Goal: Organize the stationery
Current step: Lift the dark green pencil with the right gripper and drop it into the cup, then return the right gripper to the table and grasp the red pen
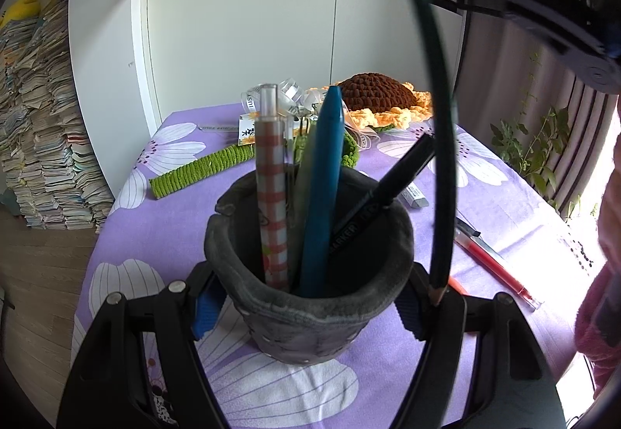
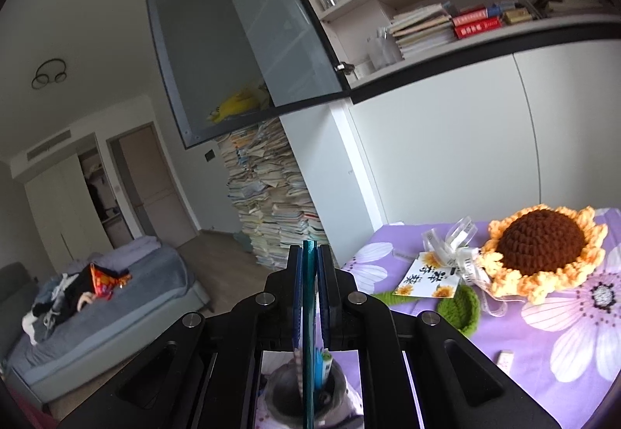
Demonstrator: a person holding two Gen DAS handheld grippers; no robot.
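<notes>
The left hand-held gripper (image 1: 306,308) is clamped on a dark grey, soft-sided felt pen cup (image 1: 310,297), its blue pads pressing the cup's wall at 9 and 3 o'clock; the cup stands on the counter (image 1: 155,231), which is covered by a purple cloth printed with white flowers. Inside the cup stand a red-and-white checked pen with a clear cap (image 1: 272,188), a teal plastic pen (image 1: 324,188) and a black marker (image 1: 382,192) leaning toward 2 o'clock. The right hand-held gripper (image 2: 310,266) is pinched shut on a long dark green pencil (image 1: 440,142), held upright; in the left wrist view the pencil's sharpened tip sits at the cup's outer rim, at about 4 o'clock of the cup, not inside it. In the right wrist view the pencil hangs directly above the cup's mouth. On the counter at 3 o'clock of the cup lie a red pen (image 1: 496,266) and a white eraser (image 1: 415,196). At 12 o'clock lies a crocheted sunflower with brown centre (image 1: 380,95), its green stem (image 1: 198,171) toward 10 o'clock.
</notes>
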